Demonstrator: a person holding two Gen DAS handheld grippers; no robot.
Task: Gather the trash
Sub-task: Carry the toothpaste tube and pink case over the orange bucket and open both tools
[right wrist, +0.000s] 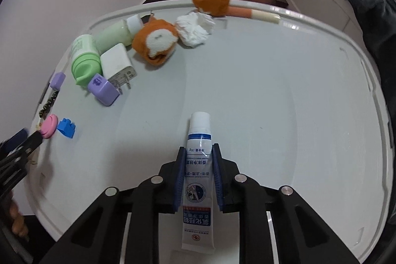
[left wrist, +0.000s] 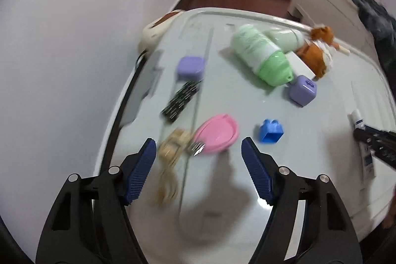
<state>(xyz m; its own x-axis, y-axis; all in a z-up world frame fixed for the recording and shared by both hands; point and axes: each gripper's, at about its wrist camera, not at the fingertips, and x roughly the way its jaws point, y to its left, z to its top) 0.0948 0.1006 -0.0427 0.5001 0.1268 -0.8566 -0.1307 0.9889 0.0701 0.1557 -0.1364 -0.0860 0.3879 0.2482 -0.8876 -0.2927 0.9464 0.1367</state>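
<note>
My right gripper (right wrist: 199,147) is shut on a white tube with blue print (right wrist: 199,130), which lies flat on the white table (right wrist: 272,90); both pads press its sides and the cap sticks out ahead. My left gripper (left wrist: 198,142) hangs open over the table's left part. Just beyond its fingertips lie a tan crumpled wrapper (left wrist: 170,147), a small shiny foil scrap (left wrist: 196,149) and a pink disc (left wrist: 217,135). None of these touches the pads. A crumpled white tissue (right wrist: 195,31) rests near the far edge.
A blue toy brick (left wrist: 271,134), two purple cubes (left wrist: 190,67), a black comb (left wrist: 180,100), green bottles (left wrist: 262,53), a white charger (right wrist: 118,63) and orange plush pieces (right wrist: 156,41) are spread on the table. A wall runs along the left side.
</note>
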